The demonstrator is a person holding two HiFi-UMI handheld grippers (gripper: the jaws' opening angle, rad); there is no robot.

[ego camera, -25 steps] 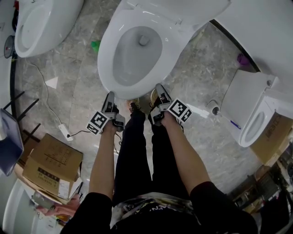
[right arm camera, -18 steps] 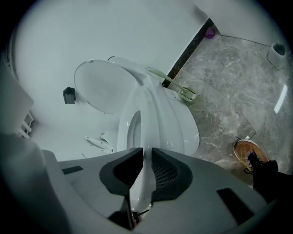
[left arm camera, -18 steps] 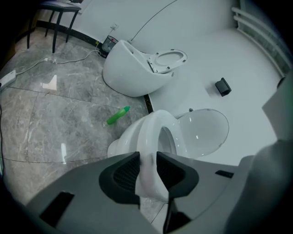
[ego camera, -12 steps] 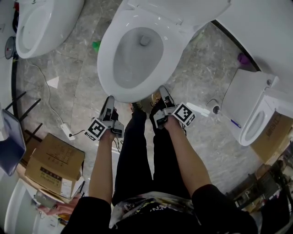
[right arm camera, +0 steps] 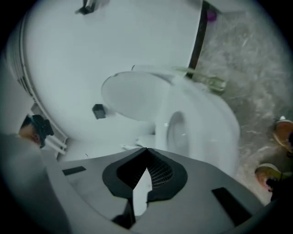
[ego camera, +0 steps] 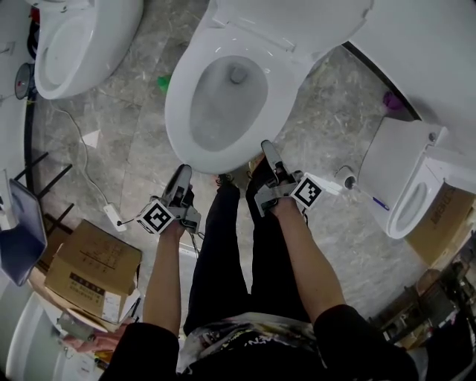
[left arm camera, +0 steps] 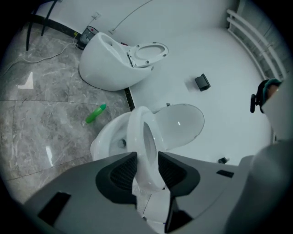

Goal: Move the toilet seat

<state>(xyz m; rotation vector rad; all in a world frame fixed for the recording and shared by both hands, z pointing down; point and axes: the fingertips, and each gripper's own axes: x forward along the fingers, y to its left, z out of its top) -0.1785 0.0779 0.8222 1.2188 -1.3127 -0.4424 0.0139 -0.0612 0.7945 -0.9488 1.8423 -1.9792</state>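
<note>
The white toilet (ego camera: 223, 97) stands in front of me. Its seat ring (ego camera: 178, 111) lies down on the bowl and its lid (ego camera: 297, 18) is raised at the back. My left gripper (ego camera: 182, 173) hovers just short of the bowl's front left edge, its jaws a little apart and holding nothing. In the left gripper view the left gripper (left arm camera: 146, 157) frames the distant seat ring (left arm camera: 137, 132) in its narrow gap. My right gripper (ego camera: 265, 145) is by the front right edge, shut and empty. The right gripper (right arm camera: 146, 150) points at the bowl (right arm camera: 201, 123).
A second toilet (ego camera: 74, 37) stands at the upper left and a third toilet (ego camera: 416, 197) at the right. A green bottle (ego camera: 162, 82) lies on the marble floor. A power strip (ego camera: 111, 216) with its cable and a cardboard box (ego camera: 93, 271) are at the left.
Both grippers have drawn back from the toilet's front rim toward the person's legs. The right gripper's jaws have closed. The left jaws keep the same narrow gap.
</note>
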